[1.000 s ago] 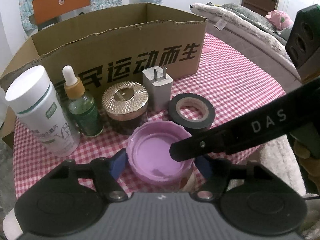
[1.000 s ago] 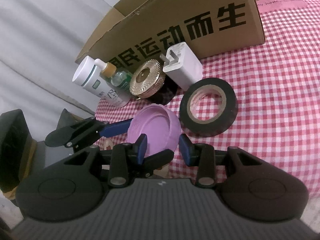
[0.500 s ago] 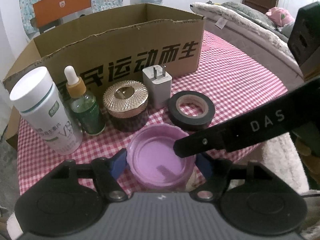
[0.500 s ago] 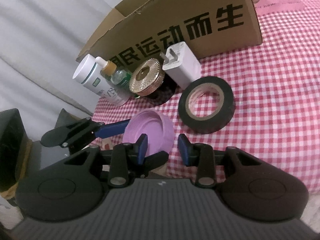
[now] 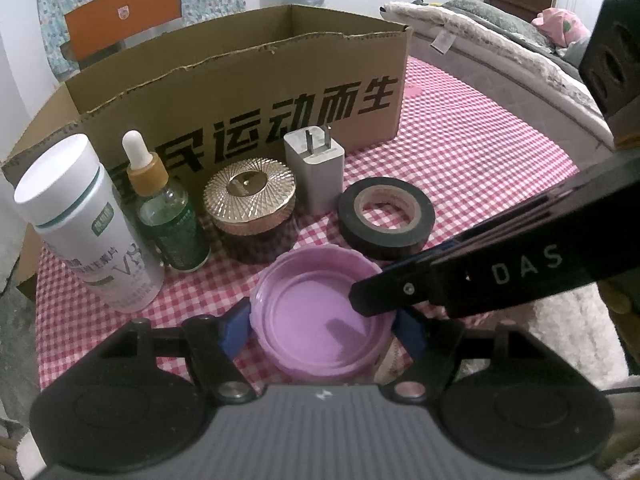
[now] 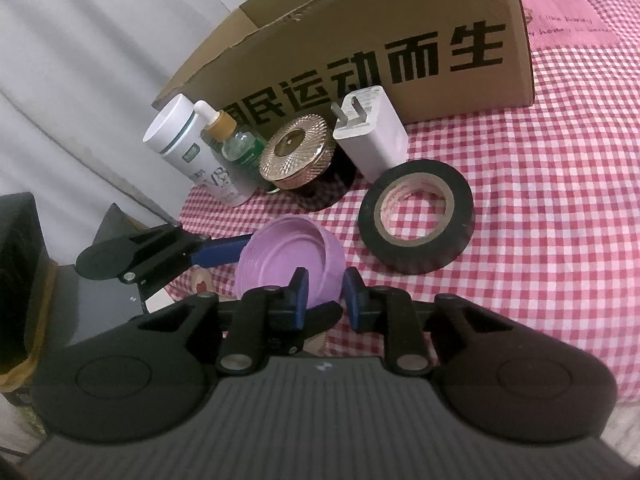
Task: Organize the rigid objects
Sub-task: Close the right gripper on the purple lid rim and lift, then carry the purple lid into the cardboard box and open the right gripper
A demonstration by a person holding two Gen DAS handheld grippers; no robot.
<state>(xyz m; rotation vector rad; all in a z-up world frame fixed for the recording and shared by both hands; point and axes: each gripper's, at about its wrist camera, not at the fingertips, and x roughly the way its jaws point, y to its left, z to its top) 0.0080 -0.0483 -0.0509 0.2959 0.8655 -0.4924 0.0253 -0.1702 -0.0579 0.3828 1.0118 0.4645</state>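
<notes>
Purple lid [image 5: 320, 316], open side up, at the near edge of the checked tabletop [image 5: 472, 160], dead ahead of the left gripper [image 5: 320, 326]. Spanned across its full width by the two blue pads, each seemingly touching the rim: grasped on the lid, by the look of it. Crossed from the right by a finger of the right gripper [image 5: 374, 298], tip over the lid's right rim. Behind it, black tape roll [image 5: 386, 216], gold-lidded jar [image 5: 250, 204], charger [image 5: 314, 168], dropper bottle [image 5: 168, 216], white bottle [image 5: 86, 228], then the cardboard box [image 5: 240, 92].

Right wrist view: same lid [image 6: 290, 262] tilted, just ahead and slightly left of the right gripper [image 6: 326, 294]. One pad inside the rim, one outside, clenched on the lid's wall. Left gripper's blue finger [image 6: 222, 252] meeting the lid's far side. Box [image 6: 360, 48] beyond, past the tape roll [image 6: 416, 218]: likely up and forward from both grippers.
</notes>
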